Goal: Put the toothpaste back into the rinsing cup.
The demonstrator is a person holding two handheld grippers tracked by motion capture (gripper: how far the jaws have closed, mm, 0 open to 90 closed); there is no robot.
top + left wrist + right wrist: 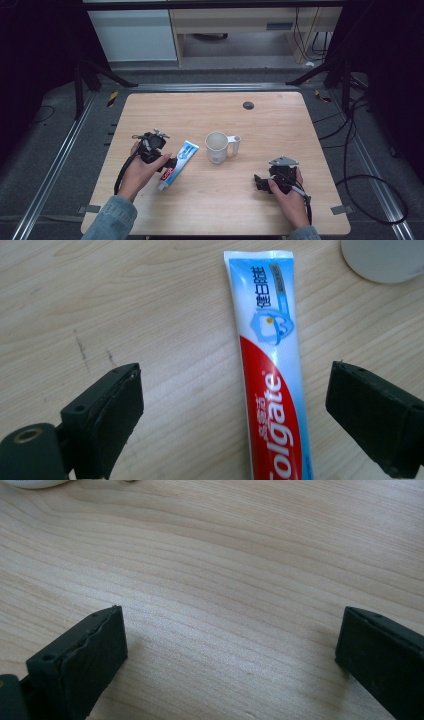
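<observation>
**K:** While the left tongs [235, 410] sit over the toothpaste tube [272, 390], where are we on the grasp?

**M:** Not closed yet. Jaws wide apart, one either side of the tube, neither pad touching it as far as I can tell. They hold nothing.

**K:** Tube position?

**M:** Flat on the surface [280, 125], just left of the white mug [218, 146] and angled: flat crimped end nearest the mug, cap end pointing away from it toward the person. In the left gripper view the tube runs lengthwise between the jaws, a bit closer to the right-hand jaw than centred.

**K:** Mug state?

**M:** Upright, handle on the side away from the tube. Looks empty from the high view. Tube and mug are near but apart.

**K:** Right tongs?

**M:** Right tongs [264, 182] are right of the mug and nearer the person, well apart from it. Jaws also fully spread, nothing but bare wood between them. Looks idle.

**K:** So progress?

**M:** Early, I'd say. Approach on the tube looks done; closing, lifting and whatever comes after is all left. My guess is the tube goes into the mug, but nothing has been placed so far.

**K:** Risk?

**M:** Off-centre straddle. One pad may meet the tube first and nudge it sideways before the squeeze lands.
</observation>
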